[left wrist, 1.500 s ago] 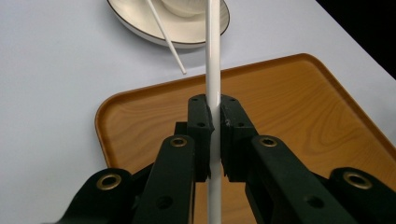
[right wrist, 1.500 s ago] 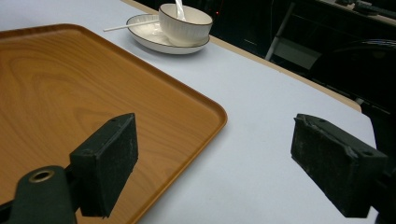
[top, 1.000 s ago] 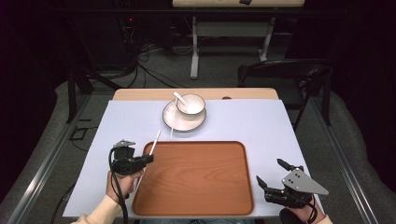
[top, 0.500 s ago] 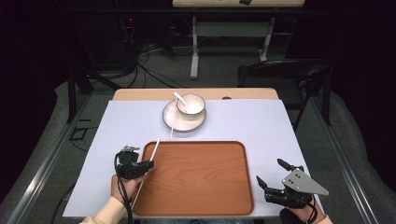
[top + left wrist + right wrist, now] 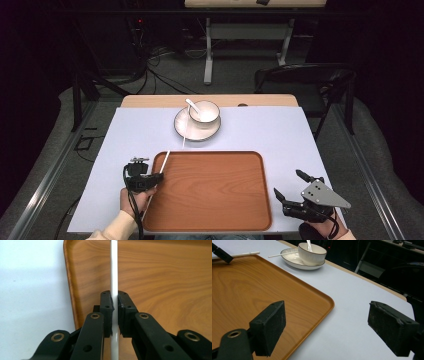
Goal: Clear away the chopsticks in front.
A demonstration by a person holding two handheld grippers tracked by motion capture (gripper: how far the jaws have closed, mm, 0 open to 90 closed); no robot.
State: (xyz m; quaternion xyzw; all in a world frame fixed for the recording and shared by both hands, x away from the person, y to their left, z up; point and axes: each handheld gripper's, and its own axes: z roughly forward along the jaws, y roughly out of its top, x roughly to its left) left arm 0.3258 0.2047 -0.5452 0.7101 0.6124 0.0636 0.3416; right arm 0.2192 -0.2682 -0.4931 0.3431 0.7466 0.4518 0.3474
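Note:
My left gripper [image 5: 158,176] [image 5: 115,302] is shut on a thin white chopstick [image 5: 165,161] [image 5: 114,270]. It holds the stick low over the left rim of the brown wooden tray [image 5: 215,192] [image 5: 162,277], with the stick running along that rim. At the tray's near right corner my right gripper [image 5: 287,182] [image 5: 327,327] stands open over the pale table cover, nothing between its pads. Beyond the tray, a white bowl [image 5: 205,112] [image 5: 312,252] with a spoon [image 5: 191,105] sits on a white plate [image 5: 197,131] [image 5: 292,260]. A second chopstick [image 5: 184,136] [image 5: 278,255] leans on the plate.
The pale cover [image 5: 280,135] lies on a wooden table [image 5: 150,101]. A dark chair [image 5: 305,82] stands beyond the far right corner, and cables lie on the floor behind. The tray [image 5: 249,290] is bare.
My left gripper has sunk toward the tray's left rim, chopstick still in its jaws, and come slightly nearer the person. The right gripper has kept still.

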